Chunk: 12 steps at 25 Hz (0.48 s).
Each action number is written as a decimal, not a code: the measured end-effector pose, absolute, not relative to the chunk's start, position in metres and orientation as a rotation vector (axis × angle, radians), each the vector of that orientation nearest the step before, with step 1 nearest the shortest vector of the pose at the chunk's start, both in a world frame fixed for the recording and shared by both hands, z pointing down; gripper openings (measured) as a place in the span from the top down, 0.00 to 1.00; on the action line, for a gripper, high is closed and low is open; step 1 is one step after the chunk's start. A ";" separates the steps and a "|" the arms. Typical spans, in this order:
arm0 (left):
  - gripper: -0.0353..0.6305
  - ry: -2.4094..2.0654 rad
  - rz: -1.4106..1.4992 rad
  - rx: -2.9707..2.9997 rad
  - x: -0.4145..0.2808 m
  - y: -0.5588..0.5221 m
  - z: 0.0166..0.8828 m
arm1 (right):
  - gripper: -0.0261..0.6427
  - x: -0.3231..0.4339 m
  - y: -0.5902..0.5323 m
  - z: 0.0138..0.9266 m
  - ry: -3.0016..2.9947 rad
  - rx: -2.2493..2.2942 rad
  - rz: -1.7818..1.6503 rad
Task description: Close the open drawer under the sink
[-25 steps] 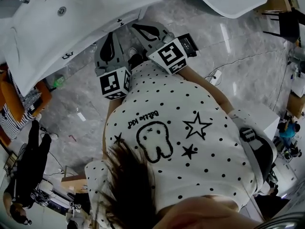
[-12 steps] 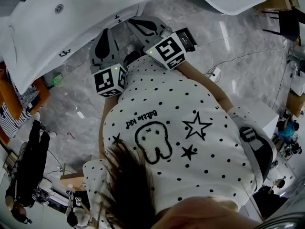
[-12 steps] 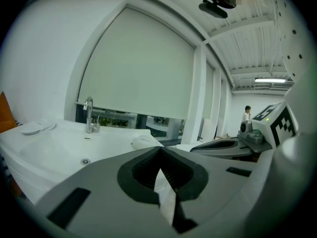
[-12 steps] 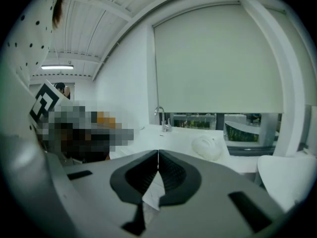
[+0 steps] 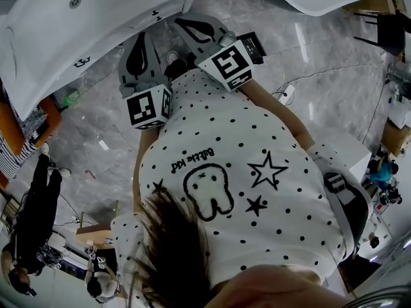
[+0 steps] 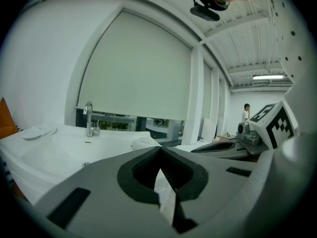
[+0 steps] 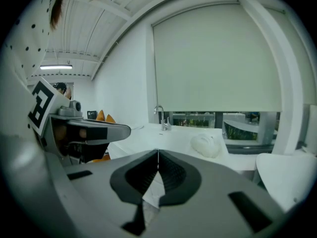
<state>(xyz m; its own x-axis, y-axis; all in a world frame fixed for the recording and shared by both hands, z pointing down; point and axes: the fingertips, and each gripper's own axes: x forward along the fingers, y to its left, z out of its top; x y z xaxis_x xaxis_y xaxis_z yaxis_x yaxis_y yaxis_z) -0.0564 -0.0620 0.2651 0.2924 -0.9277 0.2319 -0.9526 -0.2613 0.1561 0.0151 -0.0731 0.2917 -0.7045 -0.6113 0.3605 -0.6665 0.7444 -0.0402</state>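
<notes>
Right now your left gripper (image 6: 160,150) and right gripper (image 7: 158,153) both have fingers pressed together, pinching nothing, facing the white sink (image 5: 96,24).

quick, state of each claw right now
left claw: closed, holding nothing
right claw: closed, holding nothing

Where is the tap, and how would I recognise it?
Find the large pale roller blind over the window. Below it lies the white sink basin; at its back rim stands the curved chrome tap, the only shiny upright metal piece there.
</notes>
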 end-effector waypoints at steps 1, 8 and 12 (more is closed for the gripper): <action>0.94 -1.720 0.137 2.301 -0.057 -0.062 0.265 | 0.94 0.015 -0.073 0.292 -2.619 0.992 0.242; 0.94 -1.733 0.105 2.310 -0.059 -0.065 0.263 | 0.94 0.014 -0.074 0.292 -2.620 0.986 0.232; 0.94 -1.730 0.101 2.313 -0.056 -0.066 0.261 | 0.94 0.018 -0.077 0.290 -2.623 0.997 0.229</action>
